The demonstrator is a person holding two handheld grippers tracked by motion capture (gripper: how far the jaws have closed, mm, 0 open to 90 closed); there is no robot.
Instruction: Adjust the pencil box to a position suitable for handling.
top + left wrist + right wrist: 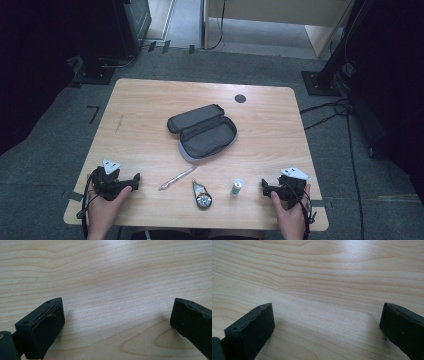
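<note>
A dark grey pencil case (pixel 202 132) lies unzipped and spread open at the middle of the wooden table (pixel 150 105). Nearer the front edge lie a silvery pen (pixel 177 178), a small correction-tape dispenser (pixel 202 195) and a little white and green tube (pixel 236 187). My left gripper (pixel 134 181) rests on the table at the front left, held in a hand, open; in the left gripper view its jaws stand wide apart over bare wood (pixel 115 315). My right gripper (pixel 265 188) rests at the front right, also open, with bare wood (pixel 327 315) between its jaws.
A round black cable grommet (pixel 240 98) sits in the tabletop near the far edge. Grey carpet surrounds the table, with cables (pixel 330 112) on the floor at the right and dark stands at the back left and right.
</note>
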